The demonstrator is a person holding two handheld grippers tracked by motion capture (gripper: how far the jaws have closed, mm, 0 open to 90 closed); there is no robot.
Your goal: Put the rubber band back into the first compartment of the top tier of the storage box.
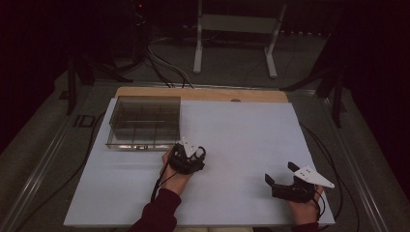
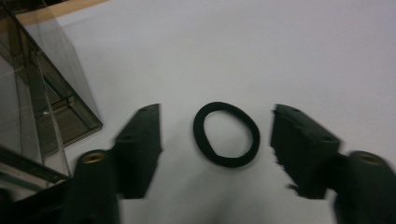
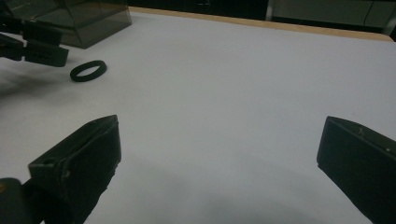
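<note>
Nearest the high camera, the right tool rests low on the white tabletop, well to the right of the clear box, its jaws spread with nothing between them. Closer to the box, just off its near right corner, the left tool points down at the sheet; from up here the hand hides whatever lies under it.

Seen from the left gripper view, the black ring lies flat on the tabletop between the two jaws, to the right of the box's near corner. Both jaws stand clear of the ring, with white sheet showing on either side, so the tool is spread around it, not yet pinching.

Looking from the right gripper view, the ring sits just in front of the box, beside the left tool's dark fingers, while this tool's own jaws gape wide over bare sheet.

Thin, matte and slightly out of round, the ring looks light and probably rubbery or soft, though blur makes that uncertain. Squeezing across its outside would likely fold it, so one wall of the band is the safer hold.
</note>
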